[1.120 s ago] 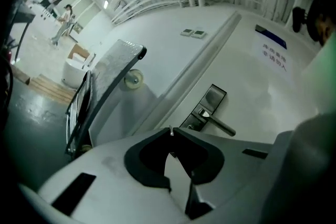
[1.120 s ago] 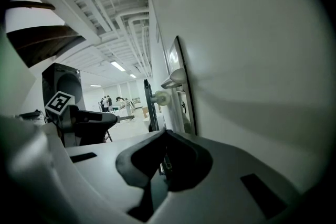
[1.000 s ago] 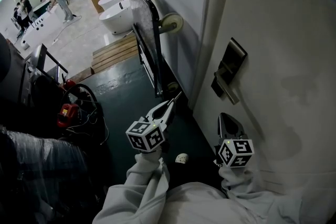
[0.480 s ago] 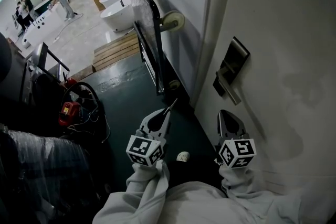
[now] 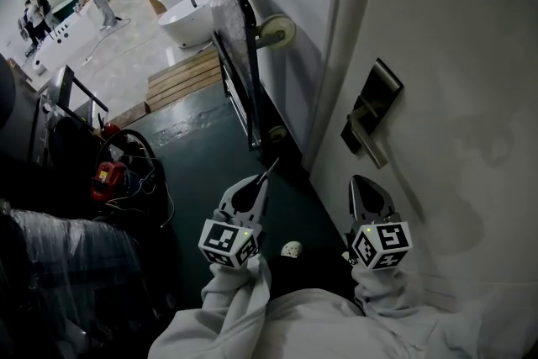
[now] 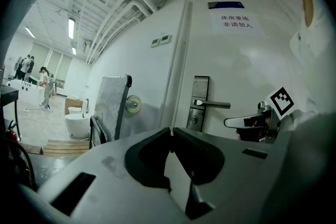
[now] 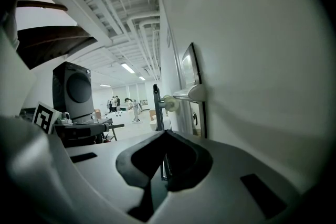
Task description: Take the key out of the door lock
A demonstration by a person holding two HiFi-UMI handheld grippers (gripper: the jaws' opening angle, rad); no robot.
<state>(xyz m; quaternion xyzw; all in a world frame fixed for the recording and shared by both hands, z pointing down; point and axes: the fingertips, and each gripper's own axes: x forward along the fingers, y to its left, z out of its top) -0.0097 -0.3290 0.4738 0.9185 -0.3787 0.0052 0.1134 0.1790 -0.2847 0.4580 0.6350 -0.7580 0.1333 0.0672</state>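
between left tool (image 5: 259, 183) tips: key (image 5: 271, 169)

Keyhole (image 6: 195, 121) on lock plate (image 6: 199, 92): too small to tell what it holds. Thin sliver (image 5: 271, 168) at left gripper (image 6: 171, 131) tips: too small to identify. Door (image 5: 454, 97) cut off at right edge

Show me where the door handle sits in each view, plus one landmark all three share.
Head view: door handle right of centre, on the white door.
Left gripper view: door handle just right of centre, seen face-on.
Right gripper view: door handle just right of centre, seen end-on.
Shared landmark: the cream wheel beyond the doorframe.
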